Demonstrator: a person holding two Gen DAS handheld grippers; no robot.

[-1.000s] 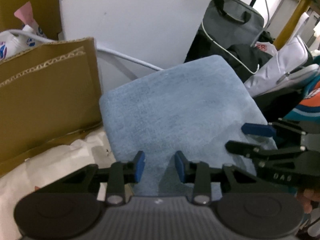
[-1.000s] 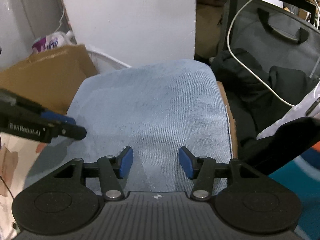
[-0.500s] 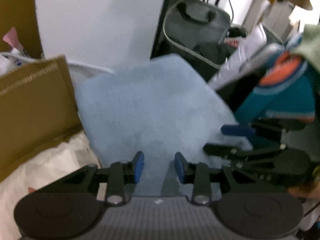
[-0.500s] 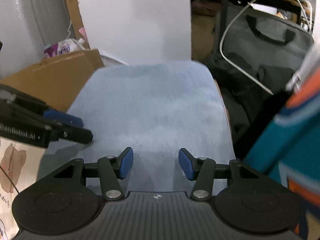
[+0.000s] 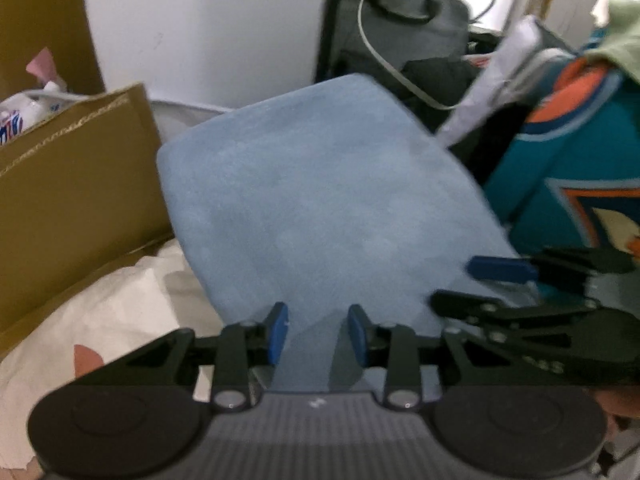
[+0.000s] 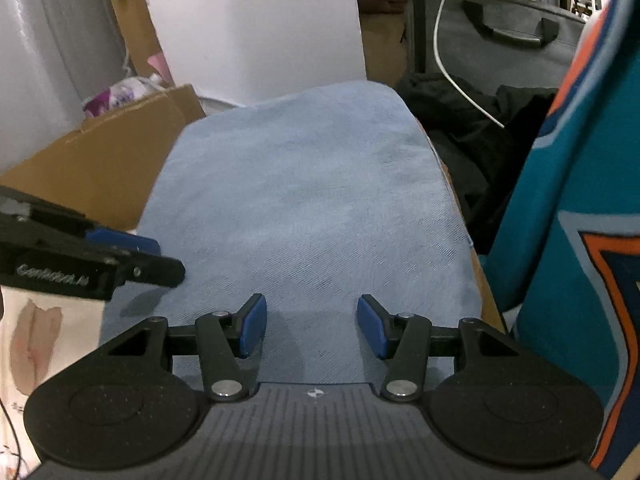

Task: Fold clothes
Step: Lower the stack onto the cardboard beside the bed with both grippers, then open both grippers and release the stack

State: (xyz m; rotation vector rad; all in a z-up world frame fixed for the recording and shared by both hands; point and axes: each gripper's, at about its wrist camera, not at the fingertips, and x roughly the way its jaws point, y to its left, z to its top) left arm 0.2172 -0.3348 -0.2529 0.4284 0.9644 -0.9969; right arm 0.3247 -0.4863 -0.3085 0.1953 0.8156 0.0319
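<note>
Left wrist view looks down on a folded light-blue denim garment [image 5: 320, 200] lying flat, with a brown cardboard box [image 5: 72, 184] to its left and crumpled white paper [image 5: 120, 312] at its near left corner. A teal and orange jersey [image 5: 568, 168] hangs at the right. The left gripper [image 5: 318, 330] hovers over the denim's near edge, its blue pads partly apart with nothing pinched between them. The right gripper [image 6: 311, 326], seen from its own camera, stands wider apart above the same cloth, also empty. A grey bag [image 6: 500, 52] sits behind.
</note>
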